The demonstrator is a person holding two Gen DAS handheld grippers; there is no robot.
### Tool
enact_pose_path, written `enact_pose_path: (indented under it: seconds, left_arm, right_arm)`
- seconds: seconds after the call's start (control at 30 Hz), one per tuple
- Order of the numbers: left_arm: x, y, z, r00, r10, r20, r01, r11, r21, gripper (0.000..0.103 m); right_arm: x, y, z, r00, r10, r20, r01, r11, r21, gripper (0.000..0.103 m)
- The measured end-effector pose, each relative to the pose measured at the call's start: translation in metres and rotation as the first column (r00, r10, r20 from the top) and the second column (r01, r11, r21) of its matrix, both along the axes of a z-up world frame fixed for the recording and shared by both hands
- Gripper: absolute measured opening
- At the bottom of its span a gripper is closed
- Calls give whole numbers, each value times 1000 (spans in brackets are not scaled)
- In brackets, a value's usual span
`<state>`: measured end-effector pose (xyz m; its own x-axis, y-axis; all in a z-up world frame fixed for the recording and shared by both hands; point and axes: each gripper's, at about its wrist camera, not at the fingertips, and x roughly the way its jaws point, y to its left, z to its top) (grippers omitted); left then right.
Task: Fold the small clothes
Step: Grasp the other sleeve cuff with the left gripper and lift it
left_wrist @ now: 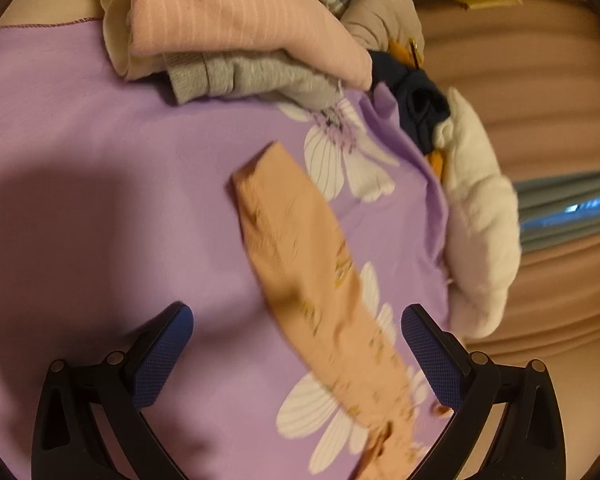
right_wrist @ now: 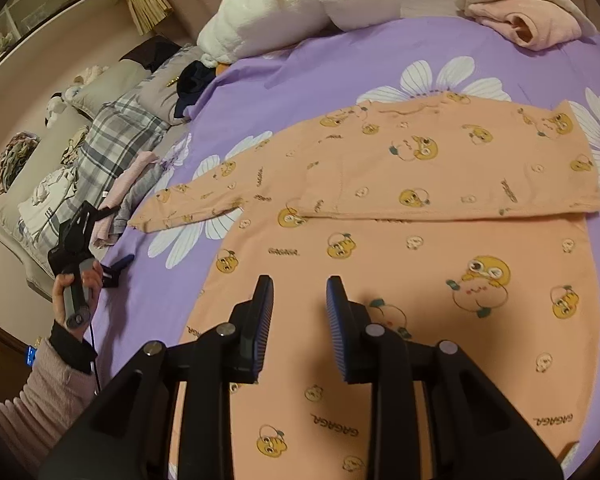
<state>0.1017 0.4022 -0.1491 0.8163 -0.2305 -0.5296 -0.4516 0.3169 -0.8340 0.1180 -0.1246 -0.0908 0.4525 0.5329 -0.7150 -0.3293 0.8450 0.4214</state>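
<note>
- Left wrist view: the left hand-held gripper (left_wrist: 296, 356) is wide open and holds nothing.
- Its two blue pads hang over the purple sheet (left_wrist: 100, 140) with white flowers.
- One long sleeve (left_wrist: 300, 264) of the orange shirt lies flat on the sheet. It runs between the two pads, but they do not touch it. It looks blurry.
- Behind the sleeve is a heap of clothes: a pink striped cloth (left_wrist: 228, 12) on top and a grey one (left_wrist: 252, 76) under it.
- On the right edge of the sheet lie a dark blue cloth (left_wrist: 416, 108) and a fluffy white thing (left_wrist: 480, 216).
- Right wrist view: the right hand-held gripper (right_wrist: 300, 320) is open a little, with a narrow gap between the pads. Nothing is in the gap.
- It hangs over the orange shirt (right_wrist: 400, 248), which has yellow cartoon faces. The shirt lies spread on the purple sheet, with its top part folded over and one sleeve (right_wrist: 204, 204) sticking out to the left.
- On the left, a hand (right_wrist: 76, 288) in a pink sleeve holds the other gripper.
- Far back lie the fluffy white thing (right_wrist: 296, 8) and a pink folded cloth (right_wrist: 532, 20).
- A checked cloth (right_wrist: 120, 136) lies left of the sheet.
</note>
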Motion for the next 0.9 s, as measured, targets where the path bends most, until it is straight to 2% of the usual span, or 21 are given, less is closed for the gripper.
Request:
enact_pose_path:
  seconds: [0.27,0.57,0.63,0.73,0.8,0.87,0.9]
  left_arm:
    - [18,26,-2,998,51,39,-48,996,-70,103]
    - [41,20,2,999,36,-1,-36,999,-24,103]
    - [44,18,3,999,40,-21,-40,999,0,100]
    - [47,14,2,997,44,-69,-41,998,46,74]
    - [46,16,-3,994,51,-96,-47,998,45,49]
    - [43,20,-8,992,63,-113,-60,998,31,36]
    - [41,22,-10,990,70,-122,-67,997,26,24]
  right_arm:
    - [-6,-10,-4,1000,-11,8,12,999,-49,32]
    - [-3,-14,-9,1000,-29,-8,28,998,-54,33]
    - [-4,-14,-10,1000,-29,-11,28,998,-61,35]
    - [-5,-15,-10,1000,-31,-5,31,997,-72,37]
    - [-6,-15,-10,999,-33,-5,32,997,-71,38]
    - [-7,-15,-10,1000,-29,-3,29,997,-73,38]
    - [-8,-15,-10,1000,-26,1,26,996,-80,38]
